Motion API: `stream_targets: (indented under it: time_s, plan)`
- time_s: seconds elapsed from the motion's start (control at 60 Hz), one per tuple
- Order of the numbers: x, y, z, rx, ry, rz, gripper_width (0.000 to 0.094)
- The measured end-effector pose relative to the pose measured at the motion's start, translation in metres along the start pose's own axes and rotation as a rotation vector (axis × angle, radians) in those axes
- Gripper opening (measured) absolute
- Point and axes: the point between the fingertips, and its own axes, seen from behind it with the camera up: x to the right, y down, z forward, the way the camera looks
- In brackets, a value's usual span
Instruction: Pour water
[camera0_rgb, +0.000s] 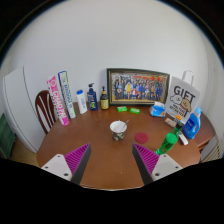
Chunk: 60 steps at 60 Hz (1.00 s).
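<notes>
While the jaws gape wide and empty, small cup (118, 128) beyond them, wooden table (100, 150).

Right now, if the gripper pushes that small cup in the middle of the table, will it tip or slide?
The cup looks short and wide-mouthed, so it would probably slide on the smooth wooden table rather than tip. It seems small, so likely light. The gripper is open, the cup beyond its fingers; whether it holds water cannot be seen.
</notes>
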Motion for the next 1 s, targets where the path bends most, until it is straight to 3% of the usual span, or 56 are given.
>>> stream_targets:
  time_s: [0.25,0.4,0.683,1.0]
  plan:
    - [0.061,0.019,0.002,0.004,-0.016,0.012,0.086]
    - [0.125,0.046,0.014,0.011,0.031,0.011,0.0862]
    - [0.241,0.068,0.068,0.102,0.112,0.018,0.0858]
    - [0.281,0.057,0.16,0.217,0.115,0.031,0.0844]
